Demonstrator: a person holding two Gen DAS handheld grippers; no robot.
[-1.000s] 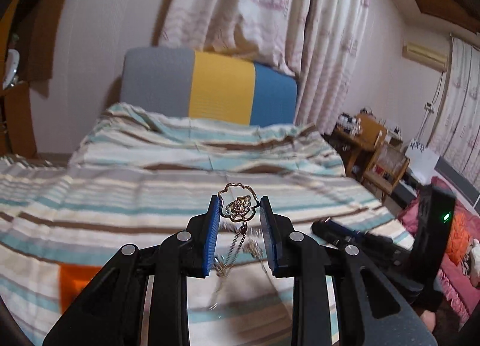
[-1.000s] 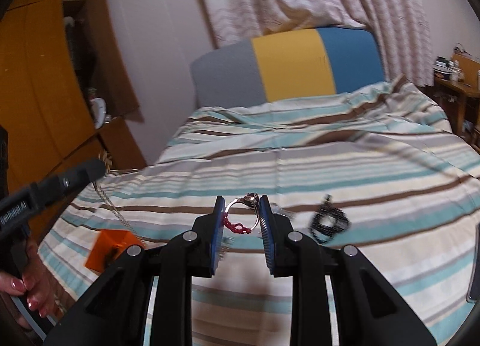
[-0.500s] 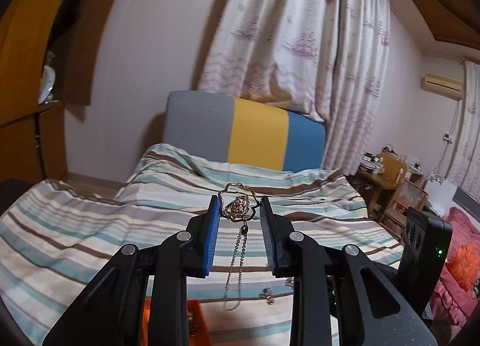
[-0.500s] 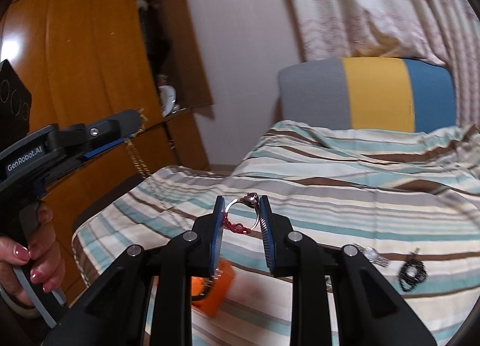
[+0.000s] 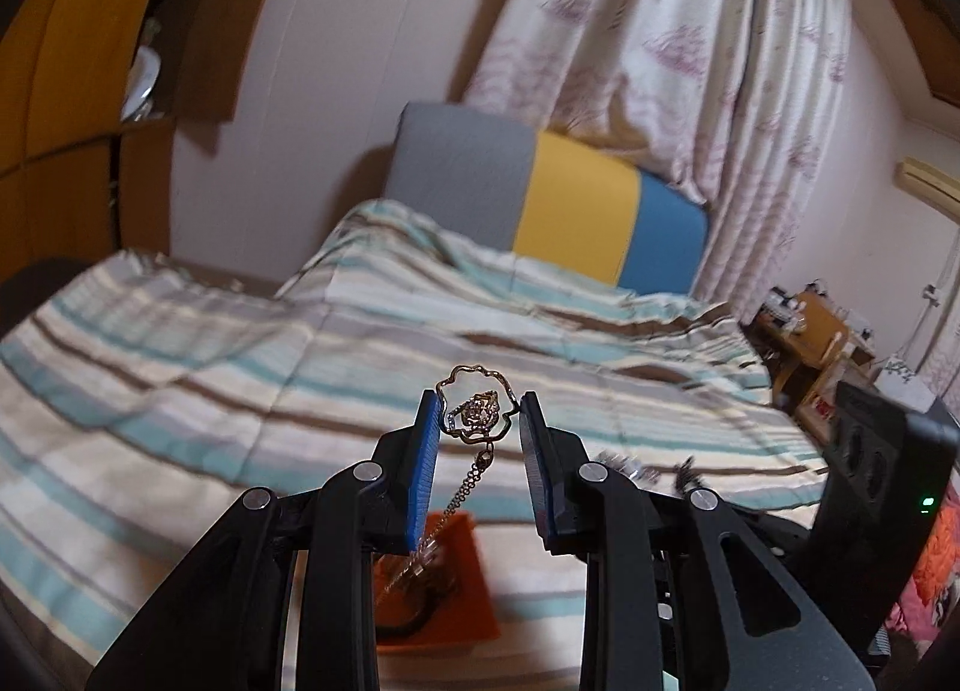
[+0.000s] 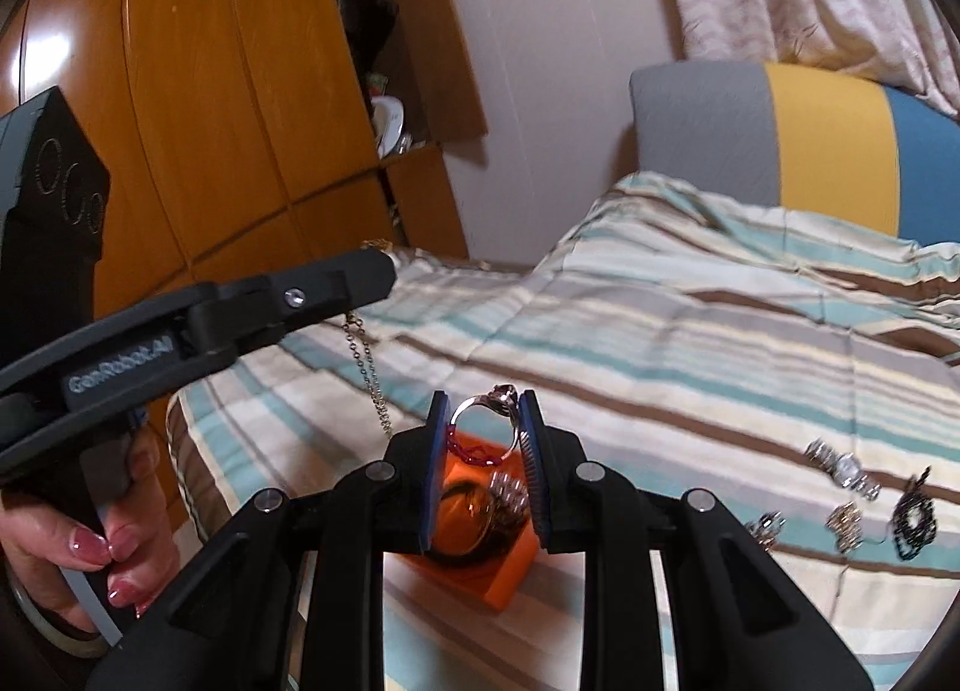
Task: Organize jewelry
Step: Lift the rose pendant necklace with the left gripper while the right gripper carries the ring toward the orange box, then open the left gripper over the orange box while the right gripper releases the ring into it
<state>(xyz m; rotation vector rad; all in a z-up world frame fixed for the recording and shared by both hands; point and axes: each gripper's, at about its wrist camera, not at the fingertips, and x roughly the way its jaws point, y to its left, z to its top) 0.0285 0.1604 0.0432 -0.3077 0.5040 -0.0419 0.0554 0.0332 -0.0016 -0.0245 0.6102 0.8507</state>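
A bed under a striped quilt in cream, teal and brown fills most of both views, with a grey, yellow and blue headboard cushion at its far end and pale patterned curtains behind that. On the left stands an orange-brown wooden wardrobe.

Near the quilt's near left edge sits a small orange box, open at the top, with a bangle and a pale metal piece inside. The left gripper hangs over it, clenched on a gold pendant — a wavy wire outline round a flower shape — pinched between the blue pads; its fine chain dangles down toward the box. In the right wrist view a hand with pink nails grips that tool's handle.

The right gripper is above the same box, grasping a silver ring with a dark stone on top and a short red strand at its lower edge.

Further right on the quilt, well apart from the box, lie loose pieces: a silver watch, a black beaded piece and two small sparkly items just beside it.
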